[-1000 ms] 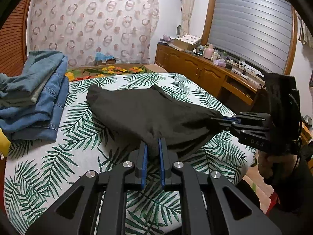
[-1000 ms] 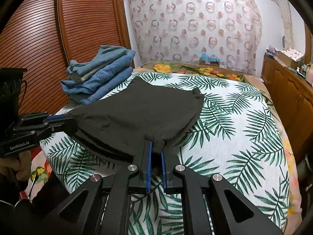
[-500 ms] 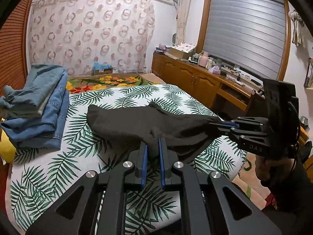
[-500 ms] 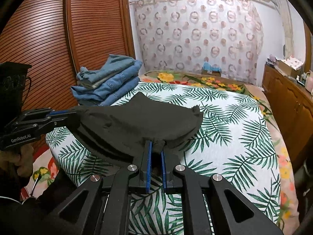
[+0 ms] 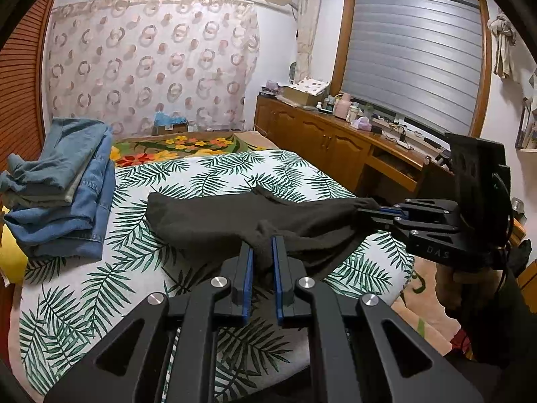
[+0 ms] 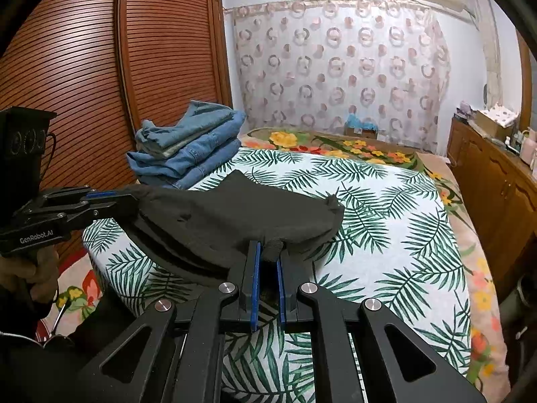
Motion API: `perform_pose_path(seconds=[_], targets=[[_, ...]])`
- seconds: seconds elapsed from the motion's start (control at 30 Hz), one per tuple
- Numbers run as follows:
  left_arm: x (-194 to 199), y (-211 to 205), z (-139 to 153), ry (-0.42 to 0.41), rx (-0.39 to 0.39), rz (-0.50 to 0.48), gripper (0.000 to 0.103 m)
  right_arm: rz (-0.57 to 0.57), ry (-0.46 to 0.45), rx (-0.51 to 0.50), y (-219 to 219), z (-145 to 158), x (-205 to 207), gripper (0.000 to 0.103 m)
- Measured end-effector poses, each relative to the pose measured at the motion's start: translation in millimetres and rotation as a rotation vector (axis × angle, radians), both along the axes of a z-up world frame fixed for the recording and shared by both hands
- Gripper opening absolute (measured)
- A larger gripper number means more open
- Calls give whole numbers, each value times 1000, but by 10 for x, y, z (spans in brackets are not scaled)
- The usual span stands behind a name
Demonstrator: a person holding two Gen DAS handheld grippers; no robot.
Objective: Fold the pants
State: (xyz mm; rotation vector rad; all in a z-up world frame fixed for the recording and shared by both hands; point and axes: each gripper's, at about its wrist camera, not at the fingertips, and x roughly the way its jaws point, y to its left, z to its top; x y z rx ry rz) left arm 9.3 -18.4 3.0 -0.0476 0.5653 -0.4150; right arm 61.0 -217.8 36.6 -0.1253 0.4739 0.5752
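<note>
- Dark grey fabric pants (image 5: 235, 216), left wrist view: near edge lifted, far part lying on palm-leaf print bed (image 5: 84, 288). Left hand-held gripper (image 5: 262, 255) clamped on pants hem; right hand-held gripper (image 5: 386, 213) pinches other corner.
- Folded blue denim jeans stack (image 5: 63, 188) beside pants.
- Right wrist view: right hand-held gripper (image 6: 267, 258) closed on pants (image 6: 241, 211); left hand-held gripper (image 6: 115, 201) grips far corner.

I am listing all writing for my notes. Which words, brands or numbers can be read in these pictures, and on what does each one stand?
"GenRobot.AI": white print on the side of the left gripper, seen from the right wrist view.
"DAS": faint letters on the side of the right gripper, seen from the left wrist view.
Cardboard box by the curtain: its label is too small to read.
</note>
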Motion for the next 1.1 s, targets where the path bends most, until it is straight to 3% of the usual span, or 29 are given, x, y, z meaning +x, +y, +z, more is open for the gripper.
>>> perform_pose_path(seconds=[0.5,1.1], targets=[[-112,-23,104,-25,1,-17,12,16,-41,-1,-65,48,-162,8],[420,103,-49,25,0,39,12,-13,1,-24,129,-43,461,8]])
